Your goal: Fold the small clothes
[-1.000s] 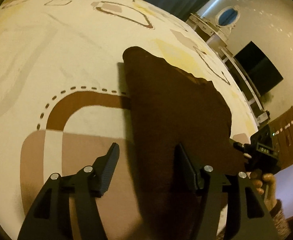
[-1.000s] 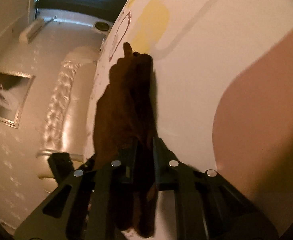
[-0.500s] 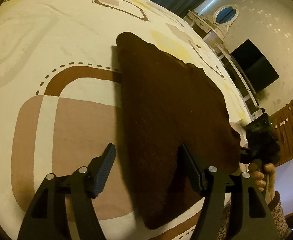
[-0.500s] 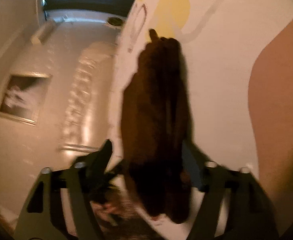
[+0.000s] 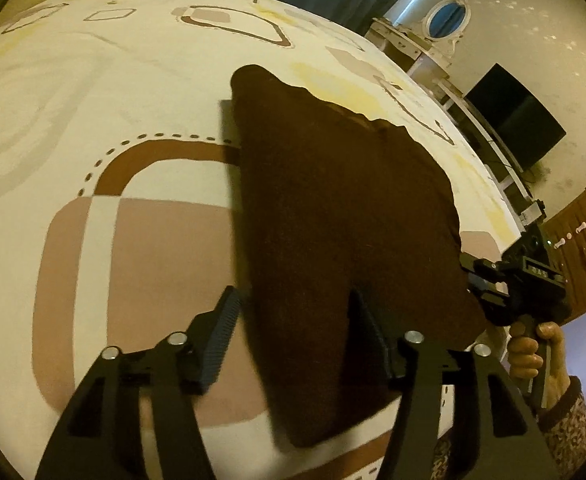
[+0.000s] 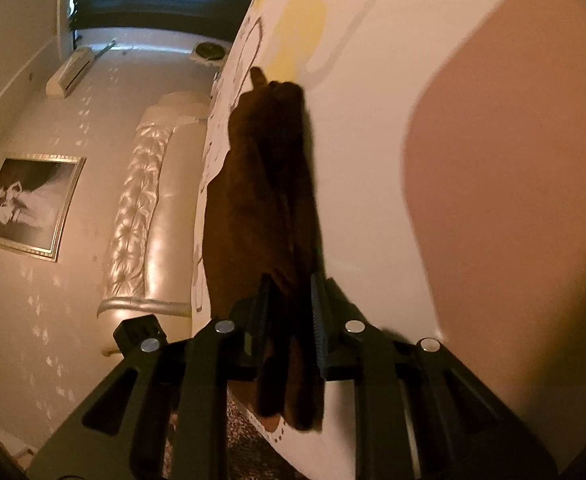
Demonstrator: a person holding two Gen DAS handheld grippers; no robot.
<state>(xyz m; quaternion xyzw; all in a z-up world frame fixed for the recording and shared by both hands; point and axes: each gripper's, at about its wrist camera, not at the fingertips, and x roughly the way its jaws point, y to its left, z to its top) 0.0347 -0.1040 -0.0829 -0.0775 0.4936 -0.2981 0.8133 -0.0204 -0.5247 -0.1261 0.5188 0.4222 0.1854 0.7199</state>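
A dark brown folded cloth (image 5: 345, 232) lies on the patterned bedspread (image 5: 93, 80); it also shows in the right wrist view (image 6: 265, 184). My left gripper (image 5: 293, 320) is open, its fingers spread over the cloth's near left edge, not holding it. My right gripper (image 6: 291, 308) is shut on the cloth's near edge; the cloth hangs between the pads. In the left wrist view the right gripper (image 5: 489, 280) sits at the cloth's right corner, held by a hand.
The bed edge runs close to the cloth's near corner (image 5: 373, 452). A padded headboard (image 6: 149, 208) and framed picture (image 6: 29, 204) are at the left. A dresser with mirror (image 5: 433, 40), a television (image 5: 513, 120) and a wooden cabinet (image 5: 585, 240) stand beyond the bed.
My right gripper, open half a second ago, has shut on the cloth's edge again. My left gripper stays open and has shifted slightly over the cloth.
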